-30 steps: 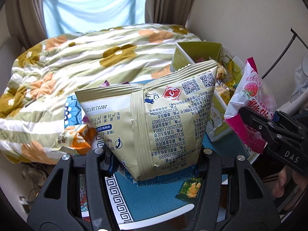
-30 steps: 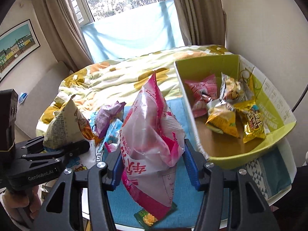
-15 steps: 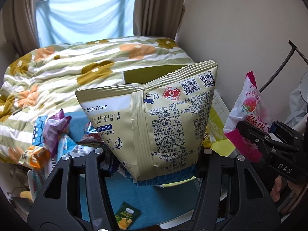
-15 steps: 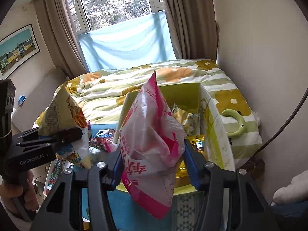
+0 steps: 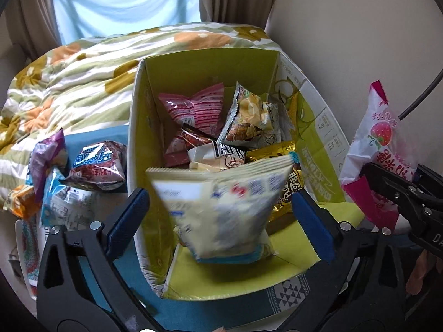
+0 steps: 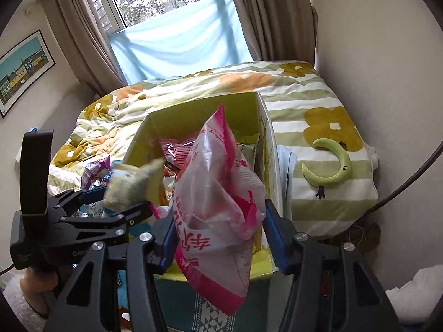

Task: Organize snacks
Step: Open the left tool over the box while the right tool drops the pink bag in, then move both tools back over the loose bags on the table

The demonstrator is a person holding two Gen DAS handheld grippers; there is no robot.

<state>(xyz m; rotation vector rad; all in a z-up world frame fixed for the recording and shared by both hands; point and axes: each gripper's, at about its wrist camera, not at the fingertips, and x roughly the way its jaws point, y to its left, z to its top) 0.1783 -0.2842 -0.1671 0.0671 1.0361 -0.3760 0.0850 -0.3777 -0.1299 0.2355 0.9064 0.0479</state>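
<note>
Item: my left tongs [image 5: 218,215] opening, cream bag [image 5: 221,210] dropping into green box [image 5: 205,63]; right tongs [image 6: 218,229] pinching pink bag [image 6: 218,193], release next at box's 12 o'clock.

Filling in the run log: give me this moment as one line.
left claw: opening, cream snack bag dropping | right claw: shut on pink strawberry bag | target: green box

cream snack bag [image 5: 221,210] is motion-blurred, its print unreadable, hiding packets behind.
</note>
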